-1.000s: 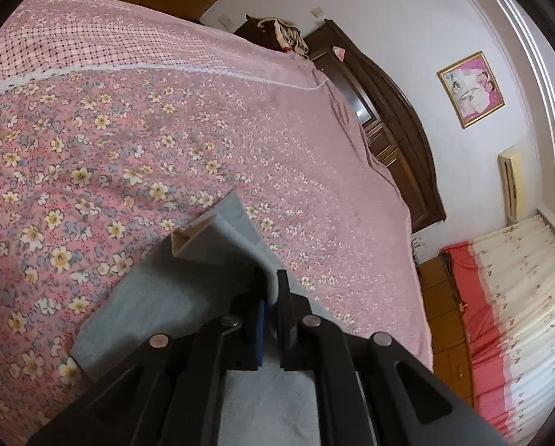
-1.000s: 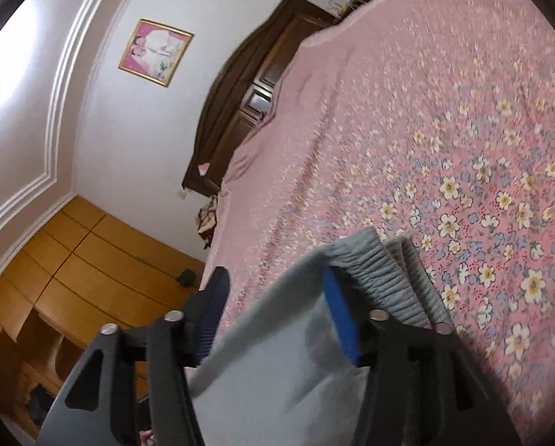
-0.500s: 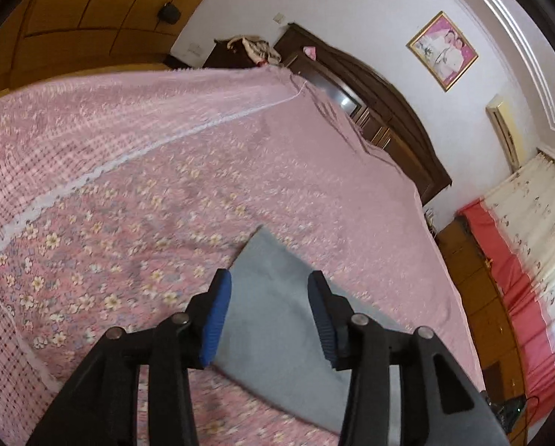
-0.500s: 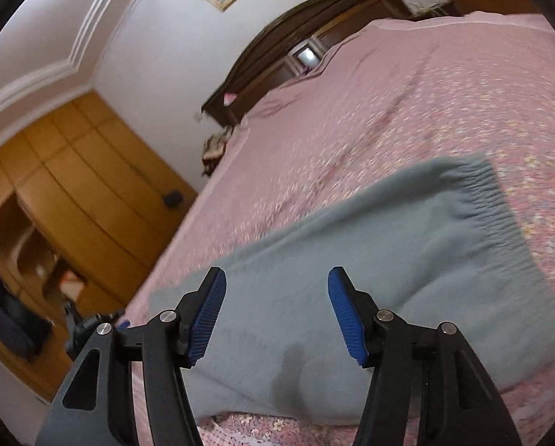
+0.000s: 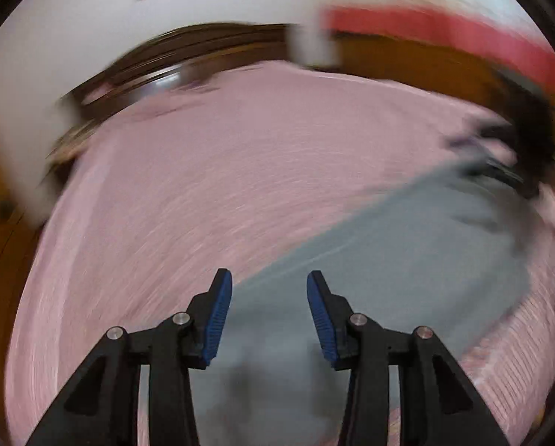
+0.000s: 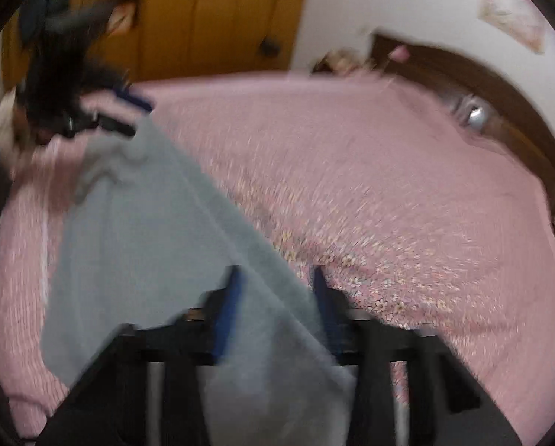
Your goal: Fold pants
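Pants (image 5: 389, 260), pale grey, lie spread on the bed (image 5: 203, 186), whose pink flowered cover fills most of both blurred views. In the left wrist view the cloth runs from the near edge, under the camera, away to the far right. In the right wrist view it runs from the near middle to the far left, and one long straight edge crosses the cover on a slant. Beyond the far side of the bed stand a white wall, a dark curved wooden headboard (image 6: 500, 85) and an orange-brown wooden wardrobe (image 6: 203, 18). A red band of curtain (image 5: 444, 29) shows at the far right of the left view, and a small framed picture (image 6: 511, 18) hangs above the headboard. The left tongs (image 5: 268, 277) hang over the near part of the pants. Their jaws have just been opening and now stand partly open, with nothing between the blue pads (image 5: 218, 312); the cloth only lies below them. The right tongs (image 6: 276, 273) have just been closing. Their jaws show a clear gap, and the slanting edge of the pants rises between them. The blur hides whether either pad touches the cloth, but the jaws do not look pressed together on it.
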Demonstrator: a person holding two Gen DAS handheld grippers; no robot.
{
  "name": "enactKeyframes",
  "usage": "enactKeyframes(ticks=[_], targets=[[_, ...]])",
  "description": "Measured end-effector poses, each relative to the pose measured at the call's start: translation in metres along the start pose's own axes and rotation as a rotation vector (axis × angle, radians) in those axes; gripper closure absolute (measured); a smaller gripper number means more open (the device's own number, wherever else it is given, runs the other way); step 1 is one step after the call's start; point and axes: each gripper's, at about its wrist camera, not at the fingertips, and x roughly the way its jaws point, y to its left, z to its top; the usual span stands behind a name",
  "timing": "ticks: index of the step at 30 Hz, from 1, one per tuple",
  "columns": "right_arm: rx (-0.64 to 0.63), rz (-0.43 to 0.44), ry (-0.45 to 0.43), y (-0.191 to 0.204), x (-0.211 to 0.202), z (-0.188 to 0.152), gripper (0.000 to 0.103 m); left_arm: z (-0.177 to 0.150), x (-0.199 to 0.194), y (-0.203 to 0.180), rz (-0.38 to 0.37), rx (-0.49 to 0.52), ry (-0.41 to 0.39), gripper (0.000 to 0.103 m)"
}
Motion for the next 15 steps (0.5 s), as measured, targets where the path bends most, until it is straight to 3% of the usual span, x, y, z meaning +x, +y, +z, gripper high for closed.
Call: enactKeyframes(ticks=[1, 3, 5, 7, 10, 11, 12, 15], targets=[[-0.017, 0.061, 0.060, 0.000, 0.005, 0.004, 0.091, 0.010, 0.007, -0.007, -0.055, 0.034, 0.002, 0.061], [-0.098, 0.085, 0.079, 0.008, 0.003, 0.007, 0.092, 0.030, 0.029, -0.018, -0.211, 0.095, 0.018, 0.091], [-0.140, 0.085, 0.099, 0.012, 0.003, 0.011, 0.092, 0.036, 0.052, -0.024, -0.293, 0.132, 0.075, 0.092], [-0.180, 0.054, 0.114, 0.016, 0.007, 0.015, 0.092, 0.035, 0.070, -0.037, -0.301, 0.232, 0.125, 0.092], [-0.226, 0.032, 0.220, 0.019, 0.025, 0.015, 0.092, 0.023, 0.088, -0.051, -0.297, 0.346, 0.193, 0.089], [-0.248, 0.037, 0.258, 0.021, 0.032, 0.014, 0.092, 0.020, 0.094, -0.053, -0.272, 0.369, 0.213, 0.075], [-0.266, 0.044, 0.283, 0.023, 0.036, 0.010, 0.092, 0.017, 0.099, -0.054, -0.246, 0.382, 0.212, 0.067], [-0.318, 0.007, 0.315, 0.026, 0.043, 0.006, 0.091, 0.020, 0.102, -0.053, -0.235, 0.359, 0.186, 0.058]])
